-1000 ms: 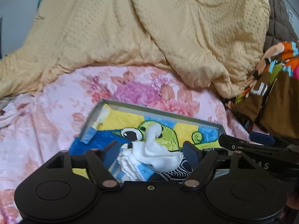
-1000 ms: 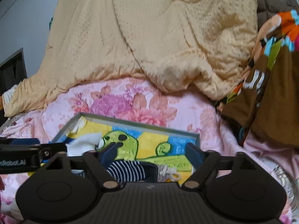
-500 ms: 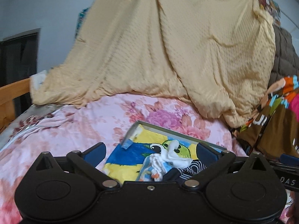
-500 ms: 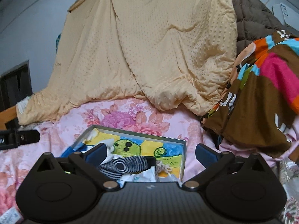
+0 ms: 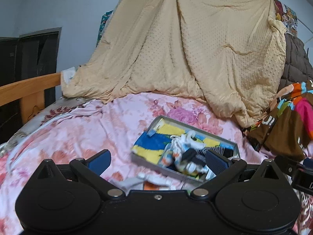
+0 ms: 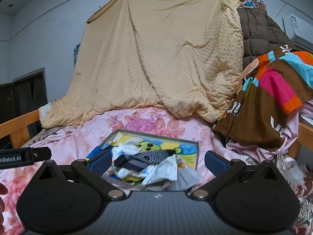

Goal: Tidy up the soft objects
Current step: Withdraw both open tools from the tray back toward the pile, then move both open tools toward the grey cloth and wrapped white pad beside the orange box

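Observation:
A shallow grey tray (image 5: 235, 147) (image 6: 197, 152) with a yellow, blue and green cartoon lining lies on the pink floral bedsheet (image 5: 82, 129). In it lie white socks (image 5: 187, 143) (image 6: 128, 147) and a black-and-white striped sock (image 6: 148, 156) (image 5: 199, 153). My left gripper (image 5: 157, 159) is open and empty, held back from the tray's near left corner. My right gripper (image 6: 156, 160) is open and empty, held back in front of the tray. White and grey soft items (image 6: 168, 171) lie at the tray's near edge.
A tan dotted blanket (image 5: 185, 54) hangs behind the bed. A multicoloured brown cloth (image 6: 270, 98) and a dark quilted jacket (image 6: 258, 33) pile up at the right. A wooden bed rail (image 5: 25, 90) runs along the left. Another white item (image 5: 148, 180) lies on the sheet below the tray.
Both grippers opened wide, letting go of the white sock and the striped sock into the tray, and pulled back and up from the tray.

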